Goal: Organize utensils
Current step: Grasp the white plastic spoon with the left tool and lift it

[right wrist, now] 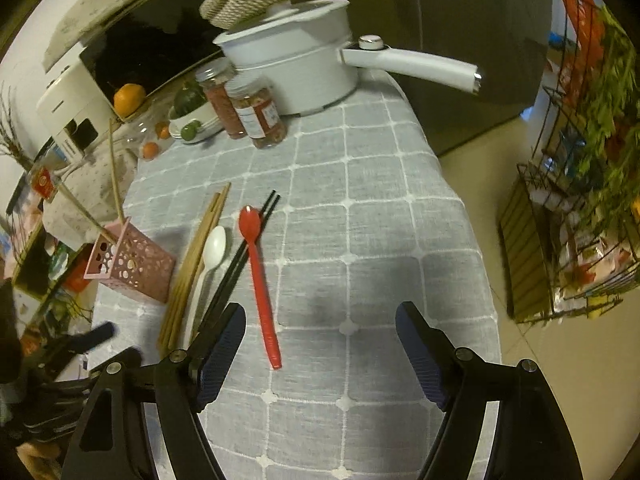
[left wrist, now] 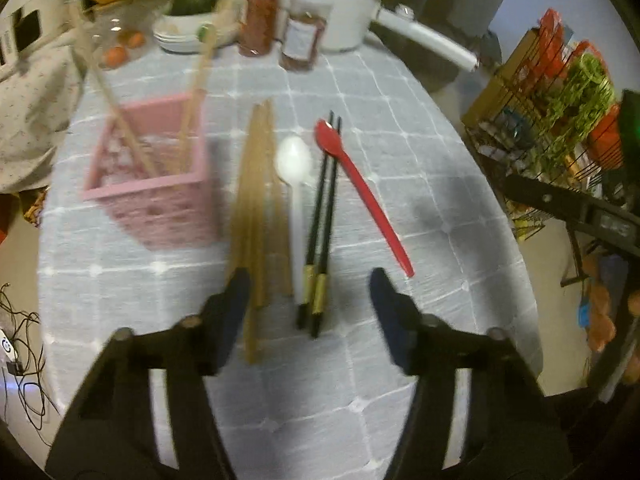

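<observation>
With both the left gripper (left wrist: pixel 308 292) and right gripper (right wrist: pixel 320 328) hovering with jaws wide open and empty, the wooden chopsticks (left wrist: pixel 256 208), white spoon (left wrist: pixel 295 184), black chopsticks (left wrist: pixel 322 224) and red spoon (left wrist: pixel 360 188) are lying packed side by side on the table (left wrist: pixel 420 184) right of the pink holder (left wrist: pixel 160 184), so a grasp is risking catching two utensils or tipping the light holder

Clutter along the tabletop's far edge
White saucepan (right wrist: pixel 296 76) at upper centre, two spice jars (right wrist: pixel 248 108) just left, orange (right wrist: pixel 129 99) upper left.

Holder (left wrist: pixel 152 184) left of wooden chopsticks (left wrist: pixel 256 208), spoons (left wrist: pixel 294 184) right, jars (left wrist: pixel 280 28) behind
</observation>
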Tool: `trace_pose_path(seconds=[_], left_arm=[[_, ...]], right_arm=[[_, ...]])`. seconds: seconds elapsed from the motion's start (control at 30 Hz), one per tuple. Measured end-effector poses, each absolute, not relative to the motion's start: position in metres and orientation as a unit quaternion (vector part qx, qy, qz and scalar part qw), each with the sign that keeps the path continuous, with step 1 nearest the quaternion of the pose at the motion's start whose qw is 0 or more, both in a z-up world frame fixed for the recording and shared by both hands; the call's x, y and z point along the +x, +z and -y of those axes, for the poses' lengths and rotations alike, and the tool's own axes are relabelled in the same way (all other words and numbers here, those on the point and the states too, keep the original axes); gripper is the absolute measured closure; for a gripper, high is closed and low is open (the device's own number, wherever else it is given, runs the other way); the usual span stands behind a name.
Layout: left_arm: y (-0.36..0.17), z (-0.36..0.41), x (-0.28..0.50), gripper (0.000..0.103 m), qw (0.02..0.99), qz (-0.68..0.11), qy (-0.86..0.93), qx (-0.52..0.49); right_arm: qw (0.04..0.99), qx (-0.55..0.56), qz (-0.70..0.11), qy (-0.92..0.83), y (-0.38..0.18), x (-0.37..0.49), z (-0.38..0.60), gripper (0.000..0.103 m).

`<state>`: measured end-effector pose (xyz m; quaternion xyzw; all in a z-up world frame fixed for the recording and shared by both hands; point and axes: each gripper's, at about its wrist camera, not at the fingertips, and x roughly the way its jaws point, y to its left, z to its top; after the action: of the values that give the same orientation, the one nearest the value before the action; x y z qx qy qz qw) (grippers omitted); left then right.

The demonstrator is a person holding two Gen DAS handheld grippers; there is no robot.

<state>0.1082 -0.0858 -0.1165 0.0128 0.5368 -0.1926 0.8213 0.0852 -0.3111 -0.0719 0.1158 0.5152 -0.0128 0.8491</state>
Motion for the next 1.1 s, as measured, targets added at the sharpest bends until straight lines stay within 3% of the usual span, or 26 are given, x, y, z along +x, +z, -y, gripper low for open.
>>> trace_pose_path(seconds=[0.13, 0.5, 0.83, 0.9, 1.1], left_arm=[[-0.130, 0.117, 0.134, 0.059, 0.813, -0.555, -0.174, 0.034], [-0.155, 0.144, 0.213, 0.059, 0.803, -0.588, -0.070, 0.067], [-0.181, 0.146, 0.237, 0.059, 0.783, -0.619, -0.046, 0.043], [-0.180, 0.145, 0.236, 0.068, 0.784, -0.618, -0.050, 0.037], [-0.172, 0.144, 0.224, 0.069, 0.792, -0.604, -0.072, 0.046]], right_arm=[[0.849, 0.119, -0.514, -0.022, -0.072, 0.083, 0.324, 0.024], [0.835, 0.155, -0.527, -0.027, -0.082, 0.082, 0.352, 0.024], [0.837, 0.150, -0.526, -0.021, -0.080, 0.085, 0.355, 0.024], [0.837, 0.152, -0.526, -0.022, -0.080, 0.085, 0.356, 0.024], [0.836, 0.148, -0.527, -0.022, -0.081, 0.086, 0.355, 0.024]])
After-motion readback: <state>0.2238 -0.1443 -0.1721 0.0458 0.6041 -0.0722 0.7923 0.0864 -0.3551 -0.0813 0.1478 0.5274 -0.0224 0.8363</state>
